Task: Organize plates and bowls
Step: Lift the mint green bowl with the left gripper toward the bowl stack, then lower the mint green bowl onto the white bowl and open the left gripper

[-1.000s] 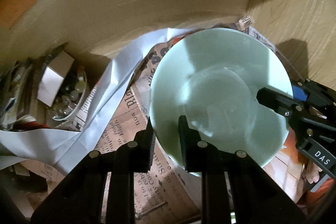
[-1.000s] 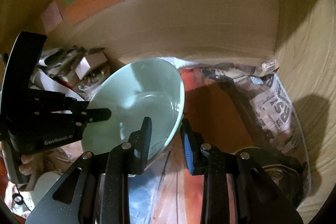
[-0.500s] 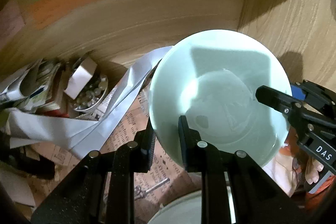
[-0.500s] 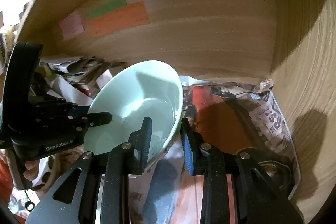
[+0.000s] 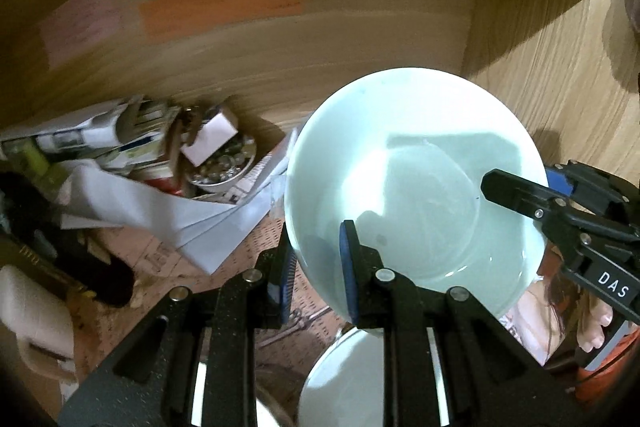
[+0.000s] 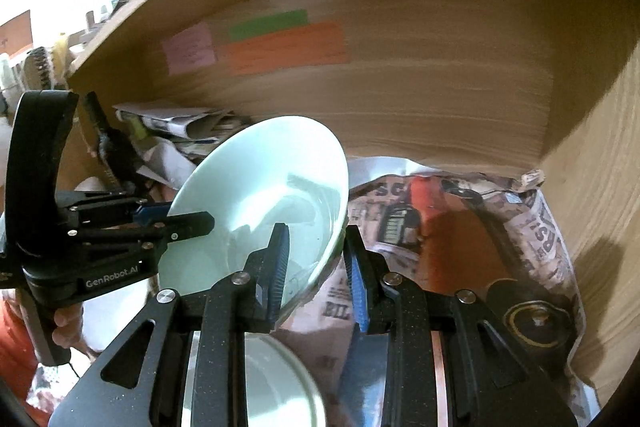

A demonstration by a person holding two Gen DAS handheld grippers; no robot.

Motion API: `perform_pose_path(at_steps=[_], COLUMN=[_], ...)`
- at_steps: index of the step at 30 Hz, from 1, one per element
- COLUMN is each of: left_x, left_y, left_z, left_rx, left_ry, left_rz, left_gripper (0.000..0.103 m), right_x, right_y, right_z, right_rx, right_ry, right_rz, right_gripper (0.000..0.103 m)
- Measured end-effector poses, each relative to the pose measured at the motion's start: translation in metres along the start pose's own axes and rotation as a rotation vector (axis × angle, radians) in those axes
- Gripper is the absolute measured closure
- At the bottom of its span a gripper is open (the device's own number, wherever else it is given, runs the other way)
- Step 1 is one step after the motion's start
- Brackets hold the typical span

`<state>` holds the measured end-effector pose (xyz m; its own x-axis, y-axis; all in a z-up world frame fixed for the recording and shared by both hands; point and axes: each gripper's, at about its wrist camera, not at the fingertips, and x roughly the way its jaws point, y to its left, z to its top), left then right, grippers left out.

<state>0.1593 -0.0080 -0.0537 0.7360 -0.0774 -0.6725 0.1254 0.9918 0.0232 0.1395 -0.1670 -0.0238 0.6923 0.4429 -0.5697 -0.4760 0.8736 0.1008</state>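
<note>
A pale green bowl [image 5: 416, 195] is held in the air inside a wooden cupboard. My left gripper [image 5: 316, 267] is shut on its left rim, one finger inside and one outside. My right gripper [image 6: 316, 263] is shut on the opposite rim of the bowl [image 6: 260, 195]. Each gripper shows in the other's view: the right one [image 5: 560, 219] and the left one [image 6: 120, 227]. A second pale bowl [image 5: 340, 383] sits below the held one, also in the right wrist view [image 6: 272, 387].
Newspaper [image 6: 460, 227] lines the cupboard floor. A heap of papers, a small box and a glass dish of small items [image 5: 220, 163] sits at the back left. Coloured notes [image 6: 276, 43] are on the back wall. A dark round object [image 6: 536, 319] lies at the right.
Both grippers have lifted the bowl up and back from the cupboard floor. A second bowl has come into view underneath it.
</note>
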Motion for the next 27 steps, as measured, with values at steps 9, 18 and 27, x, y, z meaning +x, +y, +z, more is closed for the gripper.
perform_pose_path(at_steps=[9,18,27], left_x=[-0.036,-0.060,-0.077], left_y=[0.022,0.039,0.057], left_z=[-0.029,-0.057,-0.087], left_rx=[-0.058,-0.111,-0.174], left_ry=[-0.051,-0.081,-0.088], left_rz=[0.026,0.050,0.066], left_gripper=[0.082,0.082,0.082], right_x=[-0.002,-0.002,0.001], right_y=[0.034,0.068,0.094], right_z=[-0.006,-0.016,-0.028], right_rx=[-0.028,-0.057,-0.076], right_ry=[0.003,0.016,0.040], right_rz=[0.059,0.107,0.146], right_gripper=[0.078,0.078,0.078])
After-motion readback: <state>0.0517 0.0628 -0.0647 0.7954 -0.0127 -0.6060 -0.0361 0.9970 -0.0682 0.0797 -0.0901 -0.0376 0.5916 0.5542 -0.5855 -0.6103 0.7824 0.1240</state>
